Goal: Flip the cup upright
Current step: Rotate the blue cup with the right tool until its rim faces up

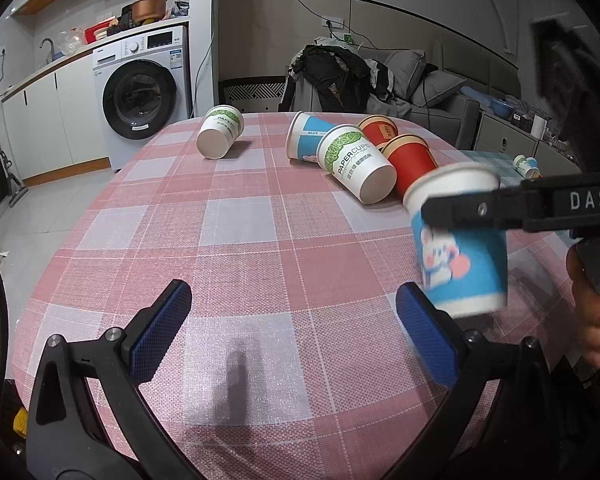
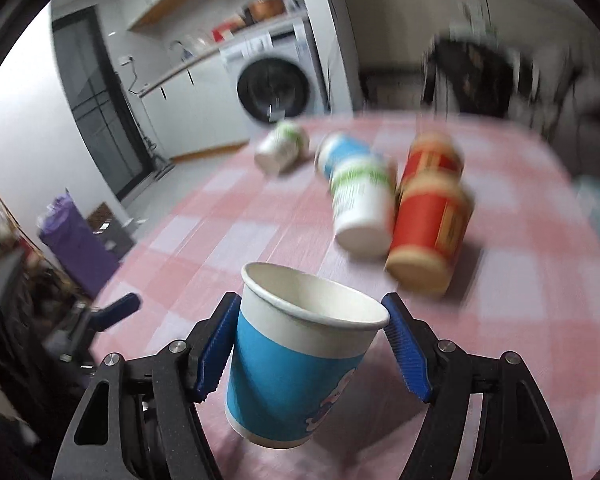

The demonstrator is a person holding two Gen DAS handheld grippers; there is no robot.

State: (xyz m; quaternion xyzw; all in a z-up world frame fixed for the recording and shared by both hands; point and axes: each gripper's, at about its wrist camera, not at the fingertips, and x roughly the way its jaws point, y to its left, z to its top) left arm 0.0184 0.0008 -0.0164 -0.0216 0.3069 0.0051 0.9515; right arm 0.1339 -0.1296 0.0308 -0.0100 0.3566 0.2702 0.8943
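My right gripper (image 2: pixel 310 332) is shut on a blue and white paper cup (image 2: pixel 296 364), held nearly upright with its mouth up, above the pink checked tablecloth (image 2: pixel 220 240). The same cup (image 1: pixel 460 244) shows in the left wrist view at the right, gripped by the right gripper's black finger (image 1: pixel 460 210). My left gripper (image 1: pixel 294 324) is open and empty, low over the near part of the table (image 1: pixel 240 240). The right wrist view is blurred by motion.
Several paper cups lie on their sides farther back: a green-print one (image 1: pixel 220 132), a blue one (image 1: pixel 306 140), another green-print one (image 1: pixel 356 168) and two red ones (image 1: pixel 410 160). A chair with clothes (image 1: pixel 332 80) stands behind the table. A washing machine (image 1: pixel 140 96) is at the left.
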